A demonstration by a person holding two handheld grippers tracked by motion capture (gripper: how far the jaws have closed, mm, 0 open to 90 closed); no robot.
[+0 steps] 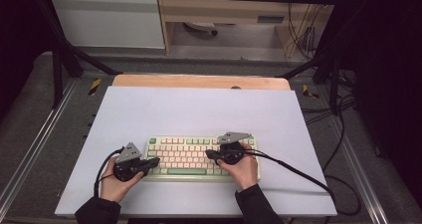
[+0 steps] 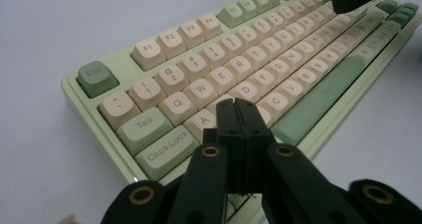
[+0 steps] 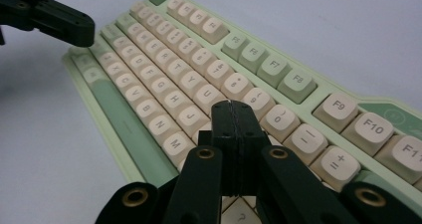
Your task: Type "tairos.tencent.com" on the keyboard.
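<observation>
Where the white mat (image 1: 199, 109) covers the table, a pale green keyboard (image 1: 199, 157) with cream keys lies near the person's edge, its long side running left to right; both grippers are over it. From above, the left gripper (image 1: 155, 161) reaches in over the keyboard's left end, and the hand (image 1: 117, 184) behind it hides that corner; the right gripper (image 1: 209, 154) points leftward over the right half, with the right hand (image 1: 244, 167) covering the keys and lower edge there. Both pairs of jaws are pressed together with nothing between them; in the left gripper view the left gripper (image 2: 236, 104) has its tip over the keys just right of A, masking the letters beneath it, and whether it touches them I cannot tell. In the right gripper view the right gripper (image 3: 231, 107) sits over the keys past J, near the 9 and 0, and contact is again unclear. The keyboard's (image 2: 318, 94) far end blurs out in the left gripper view; the function row is cut off at the frame edge in the right gripper view, where the keyboard (image 3: 119, 114) runs off the picture.
</observation>
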